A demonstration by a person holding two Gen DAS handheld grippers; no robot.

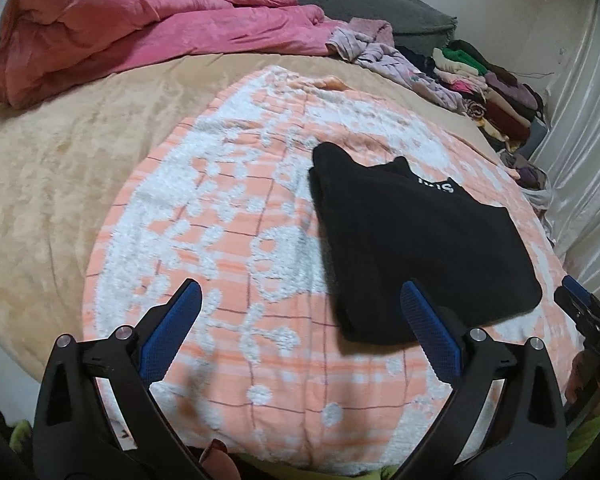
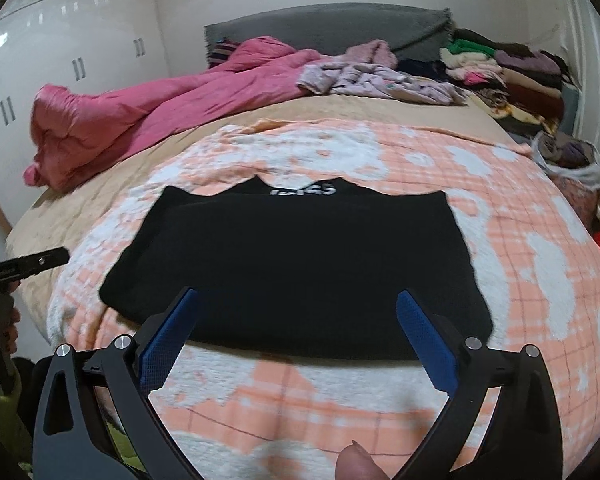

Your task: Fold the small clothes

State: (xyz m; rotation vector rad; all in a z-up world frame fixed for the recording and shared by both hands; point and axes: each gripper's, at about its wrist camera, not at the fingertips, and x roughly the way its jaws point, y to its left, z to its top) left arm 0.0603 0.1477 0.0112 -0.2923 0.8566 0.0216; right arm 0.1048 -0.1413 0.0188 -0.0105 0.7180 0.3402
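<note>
Jaws of both grippers, left [image 1: 300, 312] & right [image 2: 298, 316], stood spread wide, nothing pinched. Folded black garment [image 2: 292, 264] lay on peach-white blanket [image 2: 520, 240]. Only right wrist view showed white wardrobe [image 2: 60, 60].

You can't read the white lettering [image 2: 302, 191] on the black garment [image 2: 296, 264]; it sits blurred at its twelve o'clock edge. In the left wrist view, your right gripper [image 1: 588, 312] is cut off at three o'clock. In the right wrist view, your left gripper [image 2: 24, 266] is clipped at nine o'clock. The clothes pile [image 1: 496, 92] is too small to sort.
</note>
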